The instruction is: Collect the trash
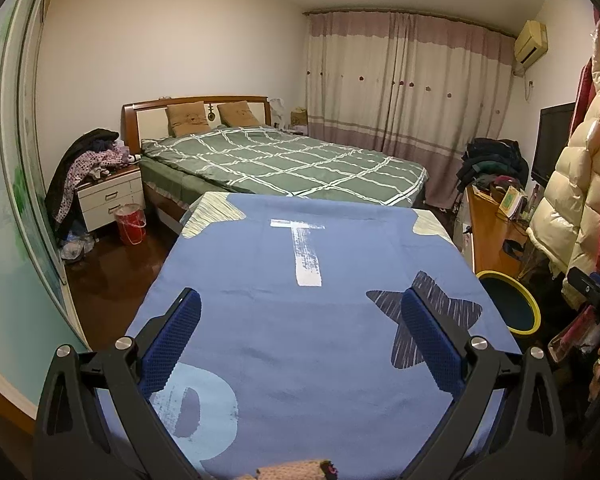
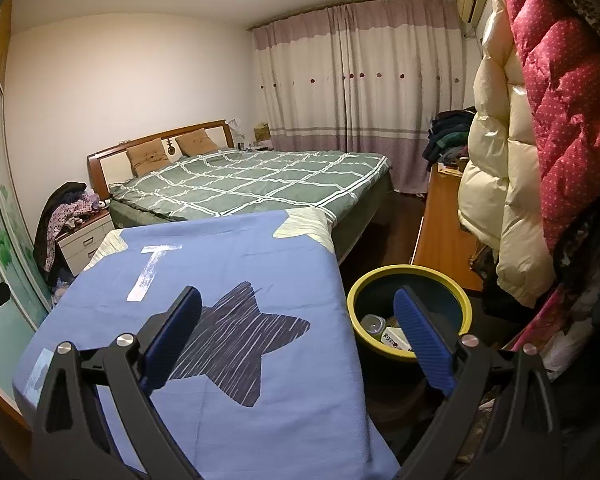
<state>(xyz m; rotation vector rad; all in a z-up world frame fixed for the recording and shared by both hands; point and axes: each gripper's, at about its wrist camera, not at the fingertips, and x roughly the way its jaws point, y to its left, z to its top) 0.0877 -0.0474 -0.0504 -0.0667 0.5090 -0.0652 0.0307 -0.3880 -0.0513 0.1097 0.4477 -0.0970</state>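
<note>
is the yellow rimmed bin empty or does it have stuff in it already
Not empty. The right wrist view shows the yellow-rimmed bin holding a clear bottle and a labelled packet at the bottom.

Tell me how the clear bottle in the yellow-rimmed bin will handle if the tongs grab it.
The bottle looks like thin clear plastic and seems empty, so probably light and apt to dent under a squeeze. Its smooth round body may slip or roll between the right tongs. It lies low in the bin among other trash, so reaching it could be awkward.
</note>
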